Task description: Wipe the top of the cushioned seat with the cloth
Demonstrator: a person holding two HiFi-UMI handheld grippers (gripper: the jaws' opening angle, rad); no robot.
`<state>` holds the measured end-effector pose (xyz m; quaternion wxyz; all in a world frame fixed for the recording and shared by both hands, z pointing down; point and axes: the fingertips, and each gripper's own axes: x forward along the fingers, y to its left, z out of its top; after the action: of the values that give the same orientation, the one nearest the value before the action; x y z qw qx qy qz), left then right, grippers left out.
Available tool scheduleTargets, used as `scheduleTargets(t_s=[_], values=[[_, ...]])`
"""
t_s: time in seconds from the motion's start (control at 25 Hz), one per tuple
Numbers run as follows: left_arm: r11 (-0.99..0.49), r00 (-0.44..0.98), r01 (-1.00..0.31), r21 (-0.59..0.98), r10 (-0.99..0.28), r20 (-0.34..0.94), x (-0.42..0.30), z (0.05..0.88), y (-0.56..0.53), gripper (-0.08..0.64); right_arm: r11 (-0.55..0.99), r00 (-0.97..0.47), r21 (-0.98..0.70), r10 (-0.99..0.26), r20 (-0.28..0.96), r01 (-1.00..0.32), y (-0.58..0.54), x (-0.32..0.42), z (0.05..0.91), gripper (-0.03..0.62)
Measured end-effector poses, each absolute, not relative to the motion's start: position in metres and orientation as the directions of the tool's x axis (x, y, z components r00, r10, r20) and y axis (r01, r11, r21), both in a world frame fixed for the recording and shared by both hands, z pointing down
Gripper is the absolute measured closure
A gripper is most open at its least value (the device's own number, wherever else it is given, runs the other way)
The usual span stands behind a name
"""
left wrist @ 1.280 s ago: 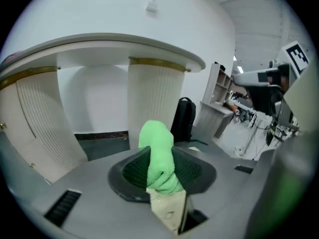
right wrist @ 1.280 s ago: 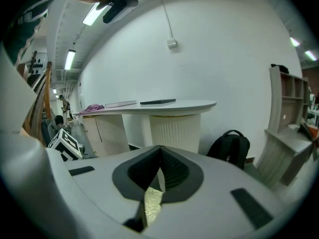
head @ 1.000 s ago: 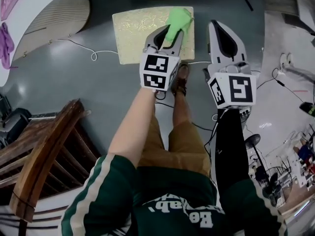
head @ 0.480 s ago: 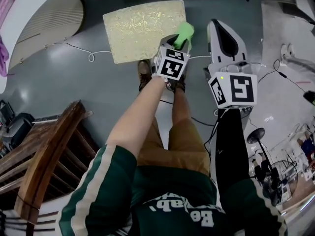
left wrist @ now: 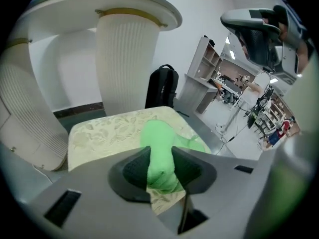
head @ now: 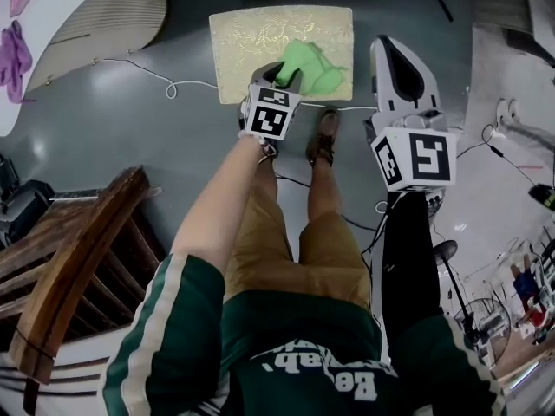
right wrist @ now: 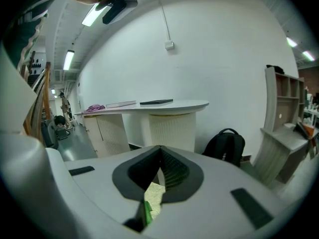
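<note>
The cushioned seat (head: 251, 46) is a pale yellow-green patterned pad on the grey floor; it also fills the middle of the left gripper view (left wrist: 107, 133). A bright green cloth (head: 310, 66) lies on its right half, and my left gripper (head: 283, 74) is shut on the cloth (left wrist: 159, 156), pressing it to the cushion. My right gripper (head: 395, 55) hangs to the right of the seat, off the cushion, its jaws closed together with nothing held. A sliver of cushion (right wrist: 151, 199) shows below those jaws.
A white ribbed pedestal (left wrist: 124, 63) and a curved white counter (head: 104, 11) stand behind the seat. A thin cable (head: 165, 85) runs on the floor. A wooden chair (head: 69, 267) is at lower left. A black backpack (left wrist: 162, 86) leans by the wall.
My left gripper has dragged the cloth from the seat's right edge back toward the middle of the cushion. The right gripper has stayed where it was.
</note>
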<state>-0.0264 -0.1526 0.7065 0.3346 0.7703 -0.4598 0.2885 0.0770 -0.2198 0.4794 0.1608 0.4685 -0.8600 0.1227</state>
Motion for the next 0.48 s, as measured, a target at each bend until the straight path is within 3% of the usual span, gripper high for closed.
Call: scheduleTargets(t_s=[0.48], values=[[-0.133, 0.156, -0.986, 0.103, -0.502, 0.851, -0.219, 0.727, -0.102, 0.42, 0.598, -0.566, -0.05, -0.724, 0.393, -0.8, -0.209, 0.025, 0.477, 0.584]])
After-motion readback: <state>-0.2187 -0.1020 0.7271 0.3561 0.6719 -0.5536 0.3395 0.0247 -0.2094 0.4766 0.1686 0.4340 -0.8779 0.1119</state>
